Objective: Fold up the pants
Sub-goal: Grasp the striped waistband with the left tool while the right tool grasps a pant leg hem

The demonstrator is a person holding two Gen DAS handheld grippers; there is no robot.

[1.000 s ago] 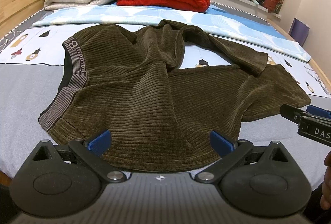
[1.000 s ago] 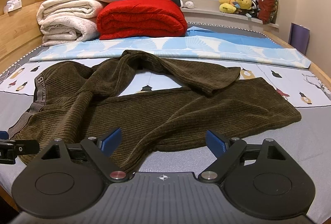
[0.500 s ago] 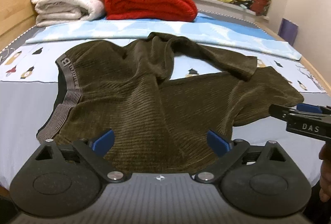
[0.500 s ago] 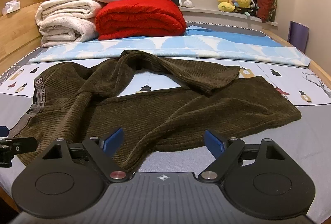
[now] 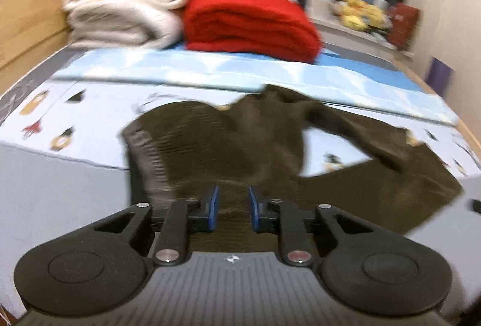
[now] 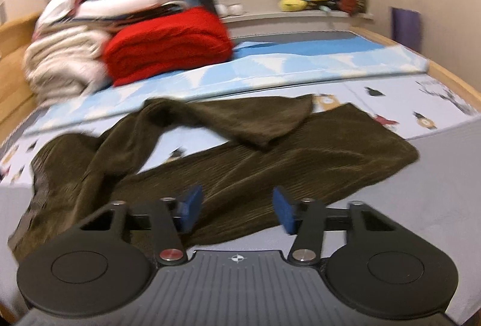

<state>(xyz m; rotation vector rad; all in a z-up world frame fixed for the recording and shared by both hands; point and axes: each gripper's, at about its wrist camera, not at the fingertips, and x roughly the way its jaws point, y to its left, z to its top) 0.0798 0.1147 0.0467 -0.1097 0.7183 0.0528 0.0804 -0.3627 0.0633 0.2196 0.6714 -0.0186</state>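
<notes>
Dark olive corduroy pants (image 5: 240, 151) lie spread on the bed, grey waistband (image 5: 141, 157) at the left, one leg bent over toward the right. My left gripper (image 5: 231, 208) has its blue pads close together on the near edge of the pants by the waist. In the right wrist view the pants (image 6: 270, 163) lie across the middle. My right gripper (image 6: 237, 208) is over the near edge of the lower leg with its pads partly apart and nothing between them. Both views are blurred.
The bed sheet (image 6: 436, 190) is grey near me and patterned farther back. A folded light blue blanket (image 6: 270, 67) lies behind the pants. A red blanket (image 5: 249, 22) and cream bedding (image 5: 126, 13) are stacked at the back. A wooden headboard (image 5: 27, 10) stands at the left.
Both grippers have narrowed: the left has closed on the pants' near edge, the right has half closed. Both cameras have moved and the views are now blurred.
</notes>
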